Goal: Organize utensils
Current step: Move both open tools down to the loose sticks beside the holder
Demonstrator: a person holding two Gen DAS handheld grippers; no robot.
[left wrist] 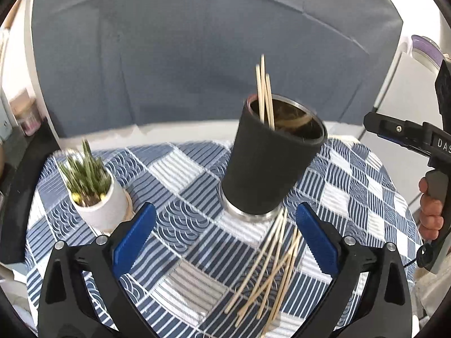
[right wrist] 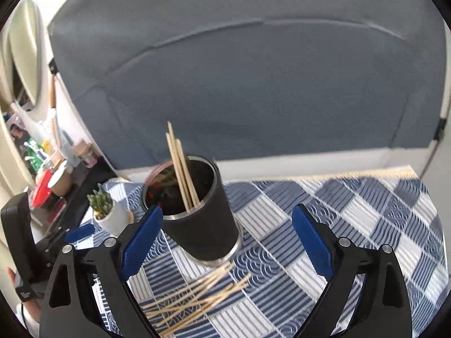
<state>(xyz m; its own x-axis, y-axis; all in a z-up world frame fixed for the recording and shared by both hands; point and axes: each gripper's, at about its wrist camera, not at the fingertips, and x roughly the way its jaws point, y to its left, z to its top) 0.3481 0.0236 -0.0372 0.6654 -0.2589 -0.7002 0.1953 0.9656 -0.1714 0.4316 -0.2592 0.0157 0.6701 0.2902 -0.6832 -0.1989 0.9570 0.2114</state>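
Your left gripper (left wrist: 225, 239) hangs above the desk (left wrist: 352, 174) with its jaws spread wide and nothing between them; your right gripper (right wrist: 225, 242) does the same, jaws spread and holding nothing. A black cup (left wrist: 270, 166) with a steel rim and base stands on the blue-and-white checked cloth covering the desk, just ahead of both grippers. Three wooden sticks (left wrist: 265, 95) stand in the cup, leaning against its rim and poking well above it. A loose pile of sticks (left wrist: 270, 276) lies crossed on the cloth just in front of the cup's base, its far ends touching or nearly touching the steel ring. In the left wrist view this pile sits between the jaws, nearer the right-hand one. A small green plant in a white pot (left wrist: 98, 197) stands on the desk to the cup's left, apart from it. Behind the desk rises a grey upholstered seat back (right wrist: 253, 84). Your right hand (left wrist: 431, 211) shows at the left view's edge, gripping its handle.
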